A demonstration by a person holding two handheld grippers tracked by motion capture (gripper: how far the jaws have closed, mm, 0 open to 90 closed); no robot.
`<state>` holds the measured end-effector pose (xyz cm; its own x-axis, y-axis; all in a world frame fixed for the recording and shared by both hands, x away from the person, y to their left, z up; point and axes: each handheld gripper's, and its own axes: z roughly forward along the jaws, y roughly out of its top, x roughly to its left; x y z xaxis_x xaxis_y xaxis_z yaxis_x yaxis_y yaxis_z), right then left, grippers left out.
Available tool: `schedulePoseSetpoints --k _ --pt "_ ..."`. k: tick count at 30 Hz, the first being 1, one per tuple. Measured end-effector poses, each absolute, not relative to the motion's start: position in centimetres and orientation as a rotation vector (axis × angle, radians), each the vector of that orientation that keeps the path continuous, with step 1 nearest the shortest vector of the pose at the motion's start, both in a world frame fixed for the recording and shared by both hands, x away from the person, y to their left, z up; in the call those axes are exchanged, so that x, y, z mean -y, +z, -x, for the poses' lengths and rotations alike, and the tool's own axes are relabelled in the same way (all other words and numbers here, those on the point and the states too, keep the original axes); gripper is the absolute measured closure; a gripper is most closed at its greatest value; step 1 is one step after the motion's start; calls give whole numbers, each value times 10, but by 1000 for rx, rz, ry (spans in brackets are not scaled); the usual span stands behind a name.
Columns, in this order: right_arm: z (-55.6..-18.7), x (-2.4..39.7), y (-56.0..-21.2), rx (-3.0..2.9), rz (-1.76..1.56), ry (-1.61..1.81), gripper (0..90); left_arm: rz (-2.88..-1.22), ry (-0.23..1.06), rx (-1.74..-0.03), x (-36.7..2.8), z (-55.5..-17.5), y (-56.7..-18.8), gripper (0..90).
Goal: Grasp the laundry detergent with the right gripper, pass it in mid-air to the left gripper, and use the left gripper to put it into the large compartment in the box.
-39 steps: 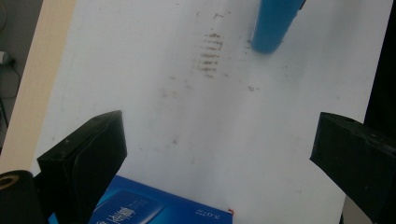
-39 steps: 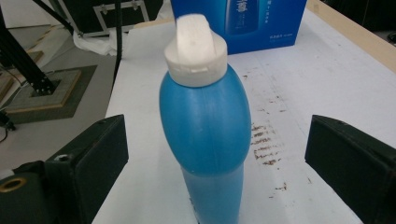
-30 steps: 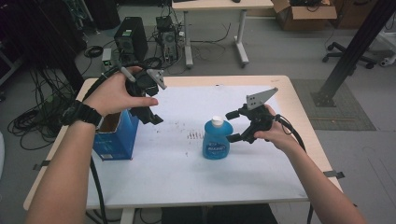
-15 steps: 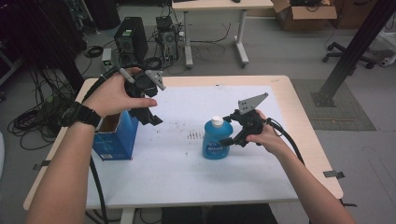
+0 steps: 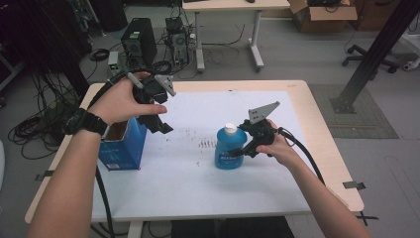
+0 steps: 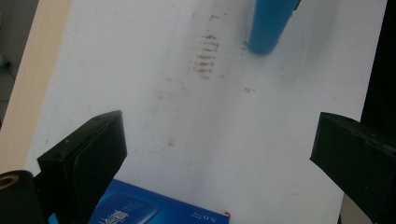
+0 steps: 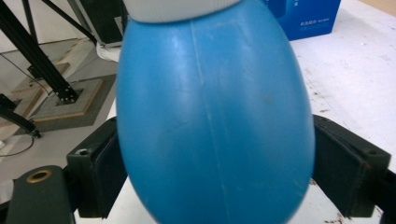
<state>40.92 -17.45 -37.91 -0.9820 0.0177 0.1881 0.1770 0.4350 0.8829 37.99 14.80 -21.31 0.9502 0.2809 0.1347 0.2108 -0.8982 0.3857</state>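
Note:
A blue bottle (image 5: 229, 147) with a white cap stands upright on the white table sheet (image 5: 198, 193). My right gripper (image 5: 239, 141) comes in from the bottle's right. Its jaws have just been closing, and in the right gripper view both pads lie against the bottle's (image 7: 210, 130) round sides. My left gripper (image 5: 157, 124) is held up over the right edge of an open blue box (image 5: 121, 146). The left jaws stand wide open with nothing between them. In the left gripper view (image 6: 215, 154) the box top (image 6: 154, 210) lies below and the bottle's base (image 6: 271, 23) is farther off.
The blue box (image 7: 303, 16) stands at the table's left side, its top open. A patch of brown marks (image 5: 205, 144) stains the sheet left of the bottle. Cables trail from both grippers. Beyond the table are another desk, computer towers and a black frame post (image 5: 366, 64).
My right gripper has moved left and down onto the bottle, and its jaws have closed in on the bottle's sides. The left hand has kept still.

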Motion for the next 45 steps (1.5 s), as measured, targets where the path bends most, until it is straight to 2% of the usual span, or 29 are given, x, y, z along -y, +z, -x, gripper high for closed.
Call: schedulePoseSetpoints --k 26,45 --pt "-405 171 -382 2530 165 -1615 252 -2728 275 -354 -148 -378 -211 39" --pt "-406 173 -382 2531 165 -1620 295 -2732 276 -348 -146 -379 -212 39"
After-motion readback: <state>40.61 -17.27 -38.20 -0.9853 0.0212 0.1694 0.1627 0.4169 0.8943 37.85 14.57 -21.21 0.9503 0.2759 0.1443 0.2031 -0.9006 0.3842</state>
